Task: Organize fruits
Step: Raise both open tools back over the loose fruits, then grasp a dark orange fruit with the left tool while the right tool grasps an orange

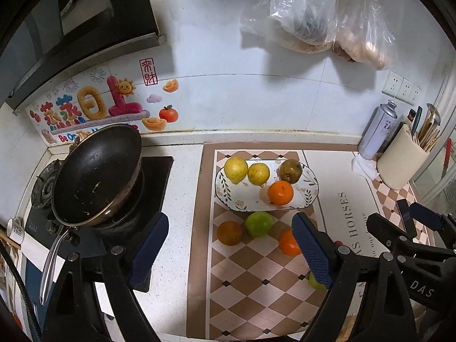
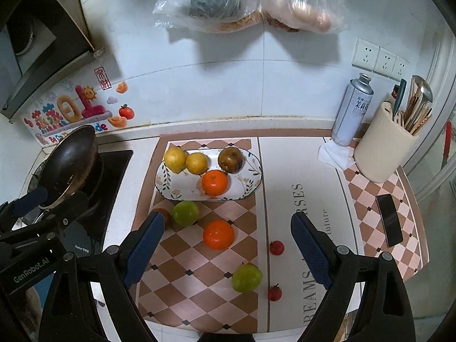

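A white oval plate (image 1: 309, 192) (image 2: 168, 188) with leaf prints holds two lemons (image 1: 235, 169) (image 2: 174, 160), a brown pear (image 1: 290, 170) (image 2: 230, 159) and an orange (image 1: 280, 192) (image 2: 214, 182). In front of it on the checked mat lie a green apple (image 1: 258, 223) (image 2: 185, 213), an orange (image 1: 288, 242) (image 2: 218, 234), a darker orange (image 1: 229, 232), a second green apple (image 2: 246, 277) and two small red fruits (image 2: 276, 247). My left gripper (image 1: 230, 252) hangs open above the loose fruit. My right gripper (image 2: 228, 252) is open too, with nothing between its fingers.
A black pan (image 1: 97, 173) sits on the stove at the left. A spray can (image 2: 352, 109), a cream utensil holder (image 2: 383, 148) and a black phone (image 2: 389, 219) stand at the right. Plastic bags (image 2: 245, 0) hang on the tiled wall.
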A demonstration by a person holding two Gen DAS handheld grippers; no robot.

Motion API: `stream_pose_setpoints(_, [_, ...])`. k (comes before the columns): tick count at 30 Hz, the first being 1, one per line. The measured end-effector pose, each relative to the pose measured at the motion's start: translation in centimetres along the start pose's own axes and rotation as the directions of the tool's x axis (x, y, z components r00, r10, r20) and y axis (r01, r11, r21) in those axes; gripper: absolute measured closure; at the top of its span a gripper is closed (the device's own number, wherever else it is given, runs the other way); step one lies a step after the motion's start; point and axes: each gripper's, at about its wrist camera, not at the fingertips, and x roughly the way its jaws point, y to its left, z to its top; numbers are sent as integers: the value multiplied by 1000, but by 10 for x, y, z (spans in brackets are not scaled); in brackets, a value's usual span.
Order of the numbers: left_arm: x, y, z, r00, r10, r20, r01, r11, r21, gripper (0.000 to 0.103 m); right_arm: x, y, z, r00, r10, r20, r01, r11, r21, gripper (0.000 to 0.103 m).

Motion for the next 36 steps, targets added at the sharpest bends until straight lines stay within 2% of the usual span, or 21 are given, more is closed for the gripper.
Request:
stream_pose_setpoints(6, [7, 2, 1, 1000, 1, -15, -1, 1000, -13, 14, 18, -7, 4, 998, 45, -32, -44, 998, 34, 10])
stream_pose_setpoints(8, [19, 7, 2, 999, 10, -40, -11, 1000, -23, 13, 39, -11, 3, 996, 53, -77, -50, 998, 45, 10])
stream_pose_setpoints(9, [26, 10, 2, 998, 18, -53, -20, 999, -27, 3, 57, -14, 1, 991, 61, -116, -55, 997, 52, 10])
stream_pose_setpoints(10, [37, 13, 2, 997, 35, -74, -38, 999, -32, 0, 79, -17, -3, 983, 73, -168, -63, 996, 63, 10])
stream_pose_setpoints(12, [56, 21, 0, 991, 69, -113, -74, 996, -41, 0, 116, -19, -10, 964, 97, -249, -79, 994, 81, 10])
stream_pose_setpoints(16, [106, 39, -9, 966, 127, -225, -143, 988, -57, 0, 193, -13, -26, 919, 111, -379, -88, 993, 78, 10])
stream_pose_setpoints(19, [141, 48, -15, 944, 124, -307, -153, 985, -74, 0, 237, -6, -36, 892, 90, -444, -80, 996, 40, 11])
stream_pose_setpoints(24, [204, 46, -26, 891, 80, -447, -141, 984, -105, 0, 281, 1, -47, 855, 80, -513, -91, 996, 3, 13])
stream_pose_setpoints(29, [249, 32, -35, 845, 31, -534, -110, 987, -118, 0, 295, 3, -53, 830, 136, -542, -152, 988, 14, 33])
stream_pose_setpoints(32, [265, 26, -38, 832, 2, -554, -82, 989, -120, 3, 293, 5, -54, 826, 105, -553, -146, 989, -30, 35])
stream_pose_setpoints(36, [274, 24, -43, 833, -46, -551, -38, 989, -140, 21, 294, -3, -59, 809, 135, -571, -166, 986, -2, 35])
